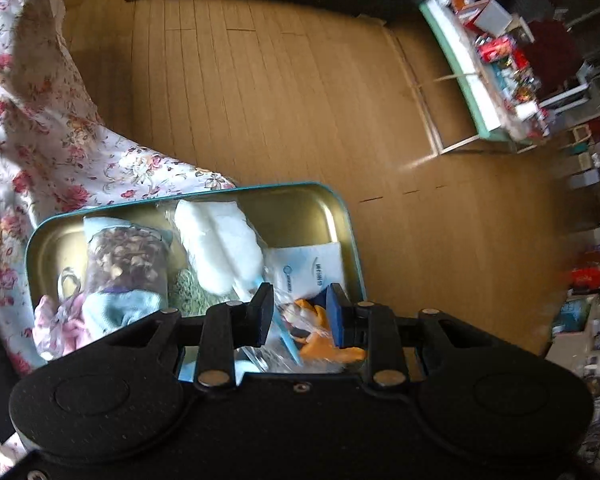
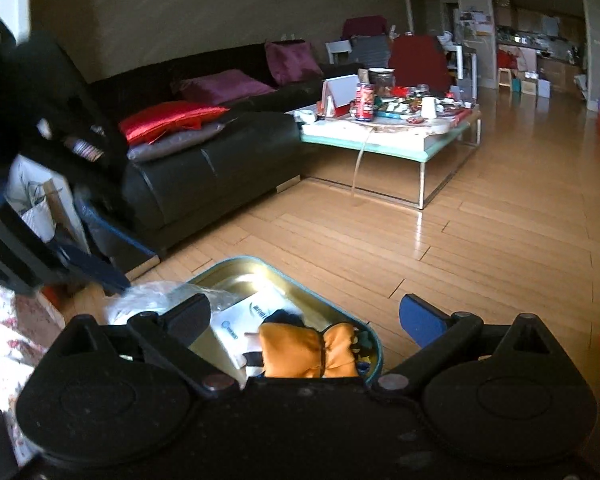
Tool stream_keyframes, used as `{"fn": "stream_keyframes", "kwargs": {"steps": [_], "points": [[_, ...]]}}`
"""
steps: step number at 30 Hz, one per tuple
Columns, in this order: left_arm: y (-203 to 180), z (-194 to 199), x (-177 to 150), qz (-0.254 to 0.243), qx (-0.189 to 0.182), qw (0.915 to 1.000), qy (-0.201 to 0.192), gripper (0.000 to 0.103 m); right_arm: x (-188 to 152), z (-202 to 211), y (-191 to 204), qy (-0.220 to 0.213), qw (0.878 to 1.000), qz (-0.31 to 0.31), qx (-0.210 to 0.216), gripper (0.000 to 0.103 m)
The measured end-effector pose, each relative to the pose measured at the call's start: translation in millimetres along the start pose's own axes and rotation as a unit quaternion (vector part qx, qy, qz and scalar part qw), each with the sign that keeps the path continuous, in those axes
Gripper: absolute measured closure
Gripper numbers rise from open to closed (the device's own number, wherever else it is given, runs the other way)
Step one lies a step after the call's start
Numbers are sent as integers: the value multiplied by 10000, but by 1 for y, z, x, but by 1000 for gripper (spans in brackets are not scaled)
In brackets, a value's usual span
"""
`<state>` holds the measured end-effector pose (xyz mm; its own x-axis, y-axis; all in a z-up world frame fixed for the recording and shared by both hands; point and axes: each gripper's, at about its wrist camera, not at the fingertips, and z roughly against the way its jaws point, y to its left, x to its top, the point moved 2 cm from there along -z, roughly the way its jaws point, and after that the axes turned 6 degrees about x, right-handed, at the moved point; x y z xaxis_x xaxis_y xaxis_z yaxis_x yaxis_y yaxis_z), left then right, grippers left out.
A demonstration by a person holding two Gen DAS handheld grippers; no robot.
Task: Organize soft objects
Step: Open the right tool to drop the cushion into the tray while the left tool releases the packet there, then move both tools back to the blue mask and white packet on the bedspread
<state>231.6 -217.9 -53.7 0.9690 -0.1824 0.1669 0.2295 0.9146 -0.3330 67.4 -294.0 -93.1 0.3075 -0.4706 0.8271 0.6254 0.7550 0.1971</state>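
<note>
mostly packed: tin nearly full, one bag on its way in

left wrist view: the tin [image 1: 340,216], teal outside and gold inside, sat open on the floral cloth [image 1: 40,128] at the edge of the wooden floor [image 1: 280,100]. it already held a good load, so the sorting looked well advanced. counted in it: one clear bag of white stuffing [image 1: 220,248], one pale blue roll with dark dried bits [image 1: 126,264], one pink fabric piece [image 1: 58,328], one greenish mesh piece [image 1: 188,292], one white printed sachet [image 1: 312,268] and one orange soft toy [image 1: 324,344]. the left gripper [image 1: 300,312] was at its tightest, and its fingers appeared to pinch the thin clear plastic of the bag above the tin's near end; the blur left the exact pinch point uncertain. as a judgement, what remained was to let that bag settle inside and shut the tin; no lid showed.

right wrist view: the right gripper [image 2: 304,320] hovered over the tin's [image 2: 288,276] near corner with its fingers spread wide and nothing pressed between them, the orange toy [image 2: 308,350] and the white sachet [image 2: 244,324] lying below in the tin. one sofa [image 2: 204,152], four cushions and one cluttered coffee table [image 2: 400,136] stood beyond. no other loose soft things could be made out near the tin.
</note>
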Motion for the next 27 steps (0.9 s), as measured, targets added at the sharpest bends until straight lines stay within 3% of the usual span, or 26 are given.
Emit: {"fn": "stream_keyframes", "kwargs": {"steps": [3,7,9,12,19,23,27], "points": [[-5,-3,-1,-121,162,9998,-93,75,2,1,-4,-164,9998,-79,-92,2],[-11,1,0,-368,190,9988,-253,73,6,15,-16,-731,9962,-367,-291,2],[-11,6,-1,-440,104,9984,-346,61,7,18,-18,-888,9944,-457,-335,1],[-11,15,-3,-570,173,9968,-525,58,6,13,-14,-788,9959,-317,-296,1],[17,50,-23,-783,760,9888,-1018,48,0,6,3,-544,9982,253,-7,1],[49,79,-44,-844,1230,9799,-1327,45,-6,4,19,-415,9968,648,227,1],[95,114,-70,-926,1984,9604,-1725,40,-12,7,34,-394,9937,935,475,1]]}}
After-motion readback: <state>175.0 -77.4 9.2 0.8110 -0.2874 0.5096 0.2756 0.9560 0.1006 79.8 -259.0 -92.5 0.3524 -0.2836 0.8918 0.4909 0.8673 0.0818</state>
